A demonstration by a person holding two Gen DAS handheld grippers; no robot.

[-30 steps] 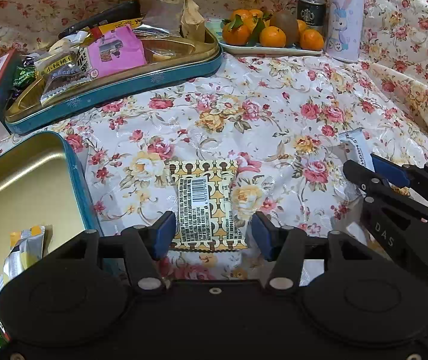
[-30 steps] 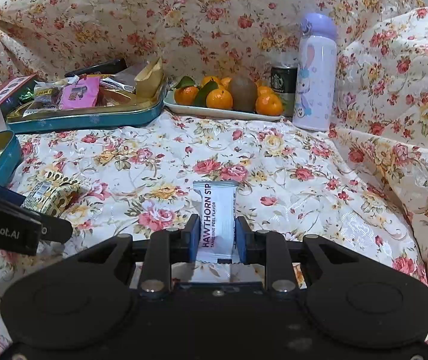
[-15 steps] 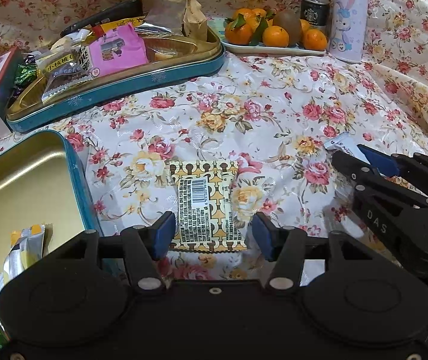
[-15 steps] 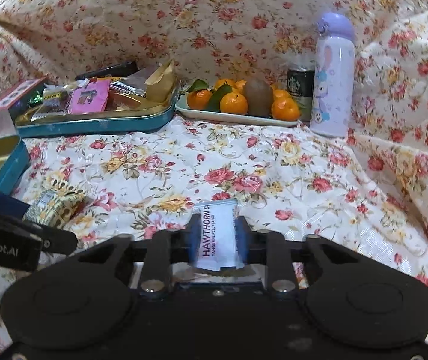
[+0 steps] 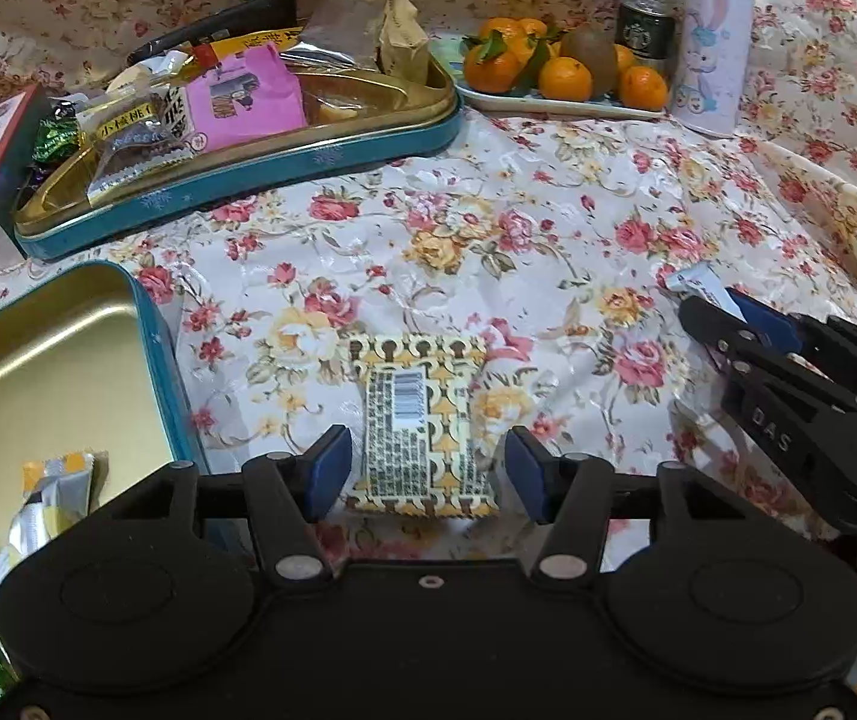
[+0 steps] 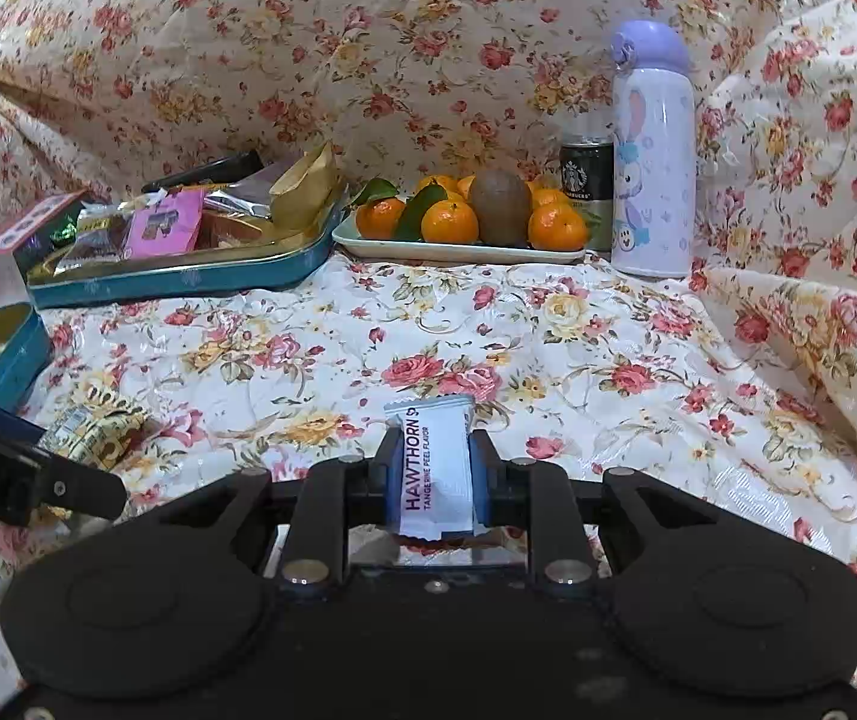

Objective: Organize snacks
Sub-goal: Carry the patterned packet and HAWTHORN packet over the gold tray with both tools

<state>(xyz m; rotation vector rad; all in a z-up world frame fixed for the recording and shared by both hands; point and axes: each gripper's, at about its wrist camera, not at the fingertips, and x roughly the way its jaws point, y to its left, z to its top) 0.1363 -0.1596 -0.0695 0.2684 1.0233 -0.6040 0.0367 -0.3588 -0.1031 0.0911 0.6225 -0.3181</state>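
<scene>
My right gripper (image 6: 428, 480) was closing on the white foil Hawthorn snack packet (image 6: 436, 468), lifted just clear of the floral cloth (image 6: 548, 348); I judged a firm, centred squeeze best. My left gripper (image 5: 426, 477) stood open around the yellow patterned packet (image 5: 419, 420).

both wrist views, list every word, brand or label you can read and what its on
"HAWTHORN" and "TANGERINE PEEL FLAVOR": white snack packet in the right tongs.
"STARBUCKS": dark can beside the purple bottle.
"DAS": side of the right tongs, left wrist view.
"bot.AI", cut off: left tongs.
Chinese print on a clear wrapper and the barcode text on the patterned packet: too small.
</scene>
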